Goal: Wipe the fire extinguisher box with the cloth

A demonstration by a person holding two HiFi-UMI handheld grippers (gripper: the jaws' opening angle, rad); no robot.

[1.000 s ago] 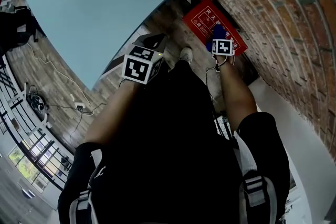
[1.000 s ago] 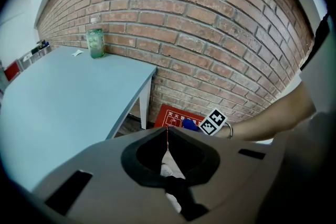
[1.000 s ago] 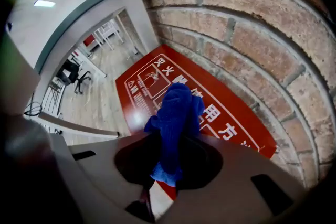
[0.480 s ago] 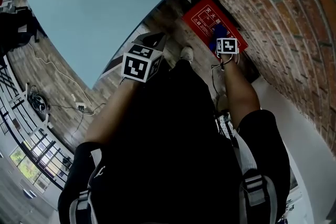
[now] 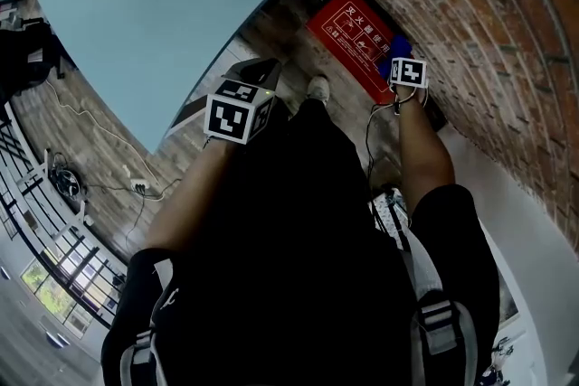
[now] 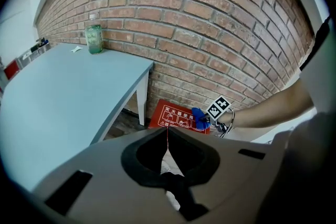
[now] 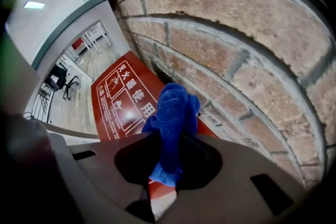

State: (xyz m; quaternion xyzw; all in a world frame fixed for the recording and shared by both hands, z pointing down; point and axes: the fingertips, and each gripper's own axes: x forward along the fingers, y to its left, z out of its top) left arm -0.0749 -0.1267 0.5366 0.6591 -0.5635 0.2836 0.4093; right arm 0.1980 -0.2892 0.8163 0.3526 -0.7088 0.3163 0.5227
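The red fire extinguisher box [image 5: 348, 36] with white print stands on the floor against the brick wall, also seen in the left gripper view [image 6: 176, 117] and the right gripper view [image 7: 116, 96]. My right gripper [image 5: 399, 61] is shut on a blue cloth [image 7: 172, 115], which it presses at the box's right end, close to the wall. The cloth [image 5: 398, 48] bunches out ahead of the jaws. My left gripper [image 5: 261, 72] hangs away from the box, over the floor by the table, its jaws [image 6: 167, 145] shut on nothing.
A pale blue table [image 5: 181, 4] stands left of the box, with a bottle [image 6: 94, 34] on its far end. The brick wall [image 5: 470, 4] runs behind the box. My shoe [image 5: 319, 90] is near the box; cables [image 5: 109, 158] lie on the wooden floor.
My right gripper has slid the cloth along the box from its middle to its right end, nearer the wall. The left gripper has hardly moved.
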